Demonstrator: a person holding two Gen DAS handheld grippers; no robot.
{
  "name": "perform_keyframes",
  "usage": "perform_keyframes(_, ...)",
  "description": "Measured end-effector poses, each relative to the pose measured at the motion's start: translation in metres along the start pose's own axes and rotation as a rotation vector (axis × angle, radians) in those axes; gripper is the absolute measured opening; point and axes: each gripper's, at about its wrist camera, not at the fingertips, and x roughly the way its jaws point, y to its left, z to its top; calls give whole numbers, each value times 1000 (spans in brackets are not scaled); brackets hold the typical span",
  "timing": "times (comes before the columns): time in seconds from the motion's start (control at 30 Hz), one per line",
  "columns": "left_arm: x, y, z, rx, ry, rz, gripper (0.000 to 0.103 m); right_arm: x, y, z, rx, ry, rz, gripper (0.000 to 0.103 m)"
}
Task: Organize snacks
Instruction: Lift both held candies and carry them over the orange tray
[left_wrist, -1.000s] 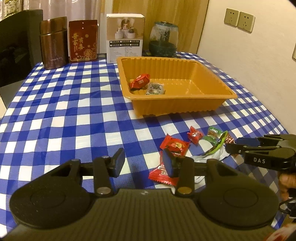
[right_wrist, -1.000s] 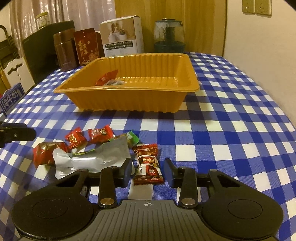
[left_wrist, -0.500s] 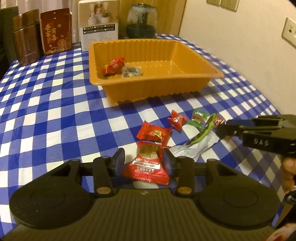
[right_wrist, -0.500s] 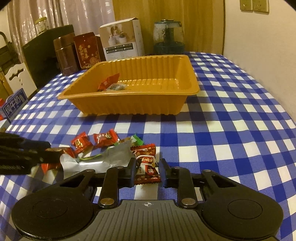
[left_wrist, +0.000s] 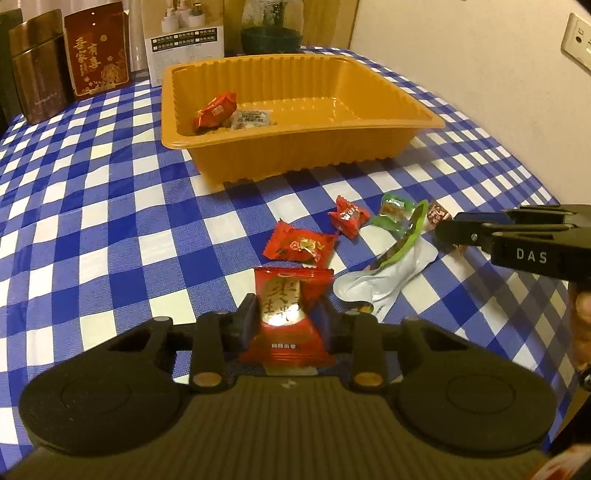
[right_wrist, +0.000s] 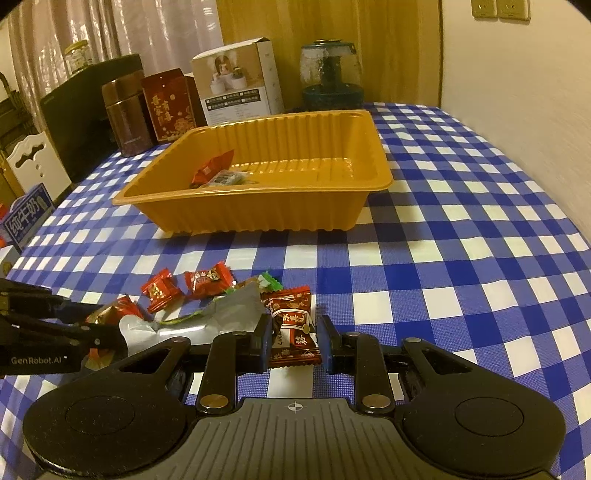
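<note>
My left gripper (left_wrist: 286, 321) is shut on a large red snack packet (left_wrist: 286, 317) and holds it just above the cloth. My right gripper (right_wrist: 293, 341) is shut on a dark red and white candy (right_wrist: 293, 332) at the near edge of the snack pile. An orange tray (left_wrist: 369, 147) stands beyond on the checked tablecloth; it holds a red candy (left_wrist: 216, 110) and a clear-wrapped sweet (left_wrist: 253, 119). Loose on the cloth lie a red packet (left_wrist: 301, 247), a small red candy (left_wrist: 349, 216), a green candy (left_wrist: 393, 210) and a silver pouch (left_wrist: 384, 277).
At the table's far edge stand a brown tin (left_wrist: 35, 66), a red box (left_wrist: 98, 48), a white carton (left_wrist: 184, 40) and a glass jar (right_wrist: 330, 77). A wall runs along the right side. A milk carton (right_wrist: 27, 218) sits at the left.
Both grippers have closed on their snacks. The left one has lifted its red packet and moved forward toward the tray. The right gripper's view has risen slightly.
</note>
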Motion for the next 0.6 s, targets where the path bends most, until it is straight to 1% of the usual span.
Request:
perform_keyframes(0.1, -6, 2, -1, -11, -11, 19, 28, -2, 0, 1, 6, -7, -3, 27)
perform_keyframes(0.27, -24, 5, 4, -44, -59, 33, 28, -7, 2, 4, 13, -25, -3, 27)
perform_keyframes(0.5, -42, 5, 16, -97, -122, 18, 28, -18, 7, 10, 16, -67, 1, 27)
perform_keyframes(0.6, -46, 2, 21, -105, -142, 14, 28, -21, 10, 12, 9, -82, -2, 27)
